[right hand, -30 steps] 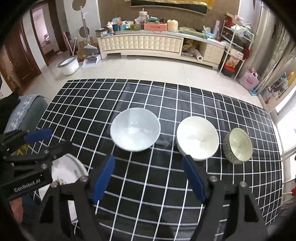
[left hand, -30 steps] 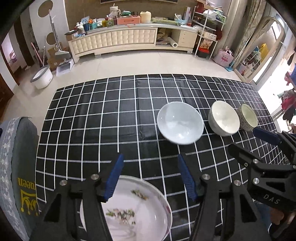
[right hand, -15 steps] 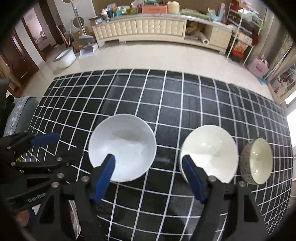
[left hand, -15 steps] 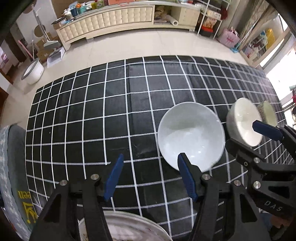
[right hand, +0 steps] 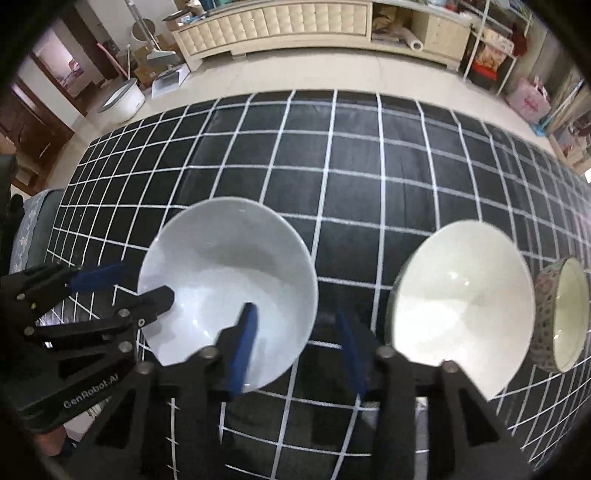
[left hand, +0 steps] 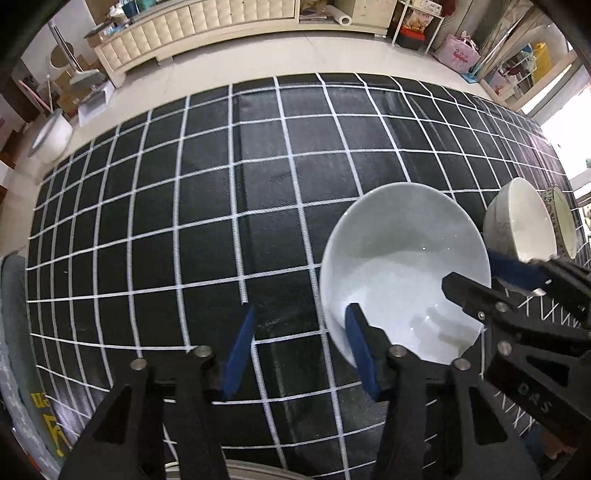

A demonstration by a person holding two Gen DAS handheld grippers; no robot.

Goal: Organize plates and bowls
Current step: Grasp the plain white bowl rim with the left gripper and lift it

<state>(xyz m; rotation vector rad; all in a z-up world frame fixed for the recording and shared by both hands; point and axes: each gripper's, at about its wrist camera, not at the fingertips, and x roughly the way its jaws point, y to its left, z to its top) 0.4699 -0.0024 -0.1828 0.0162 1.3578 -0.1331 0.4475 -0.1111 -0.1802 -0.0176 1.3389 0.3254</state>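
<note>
Nearest, at the bottom of the left wrist view, the left gripper (left hand: pixel 295 350) straddles the near-left rim of the large pale bowl (left hand: pixel 402 269): its right pad sits inside the bowl, its left pad outside over the black checked worktop (left hand: pixel 184 221). Its jaws are closing, but a clear gap remains and the pads do not yet press the rim. In the right wrist view the right gripper (right hand: pixel 295 345) straddles the same bowl's right rim, left pad inside, right pad outside in the gap before the cream bowl (right hand: pixel 461 299). Its jaws are closing too, not yet pinching. Further to the right edge stands a small patterned bowl (right hand: pixel 561 314), just beside the cream one. Beyond the worktop lie a pale floor and a long cabinet (right hand: pixel 277 22). The step looks like a two-handed pickup of the large bowl; next both grippers likely need to finish closing, then lift level.
</note>
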